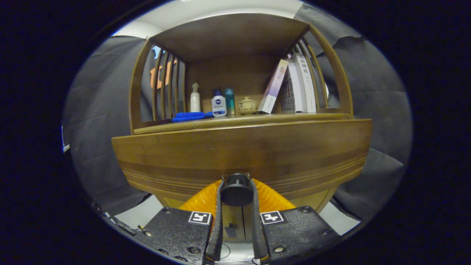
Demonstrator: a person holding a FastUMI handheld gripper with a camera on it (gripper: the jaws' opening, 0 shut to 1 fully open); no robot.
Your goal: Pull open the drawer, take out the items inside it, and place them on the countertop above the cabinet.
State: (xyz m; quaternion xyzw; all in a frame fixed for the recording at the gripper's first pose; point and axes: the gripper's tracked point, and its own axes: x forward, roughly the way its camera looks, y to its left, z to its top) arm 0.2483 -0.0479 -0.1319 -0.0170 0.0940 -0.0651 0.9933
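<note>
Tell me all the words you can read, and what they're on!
White book spine: big characters, too blurred to quote.
Blue-capped bottle: label too small to read.
Square markers: patterns, no words.
The fingers grip the drawer knob.

So the hand-held gripper point(236, 191) is basically two chunky black blocks with a rough, textured finish, one on each side. Each block has a little white square tag printed with a black blocky pattern on its inner top corner, and there are round silver screw heads dotted along the edges. Two long, thin fingers point(218, 221) run forward out of the gap between the blocks. Behind them sit ribbed, translucent orange pieces, fanning out to both sides.
</note>
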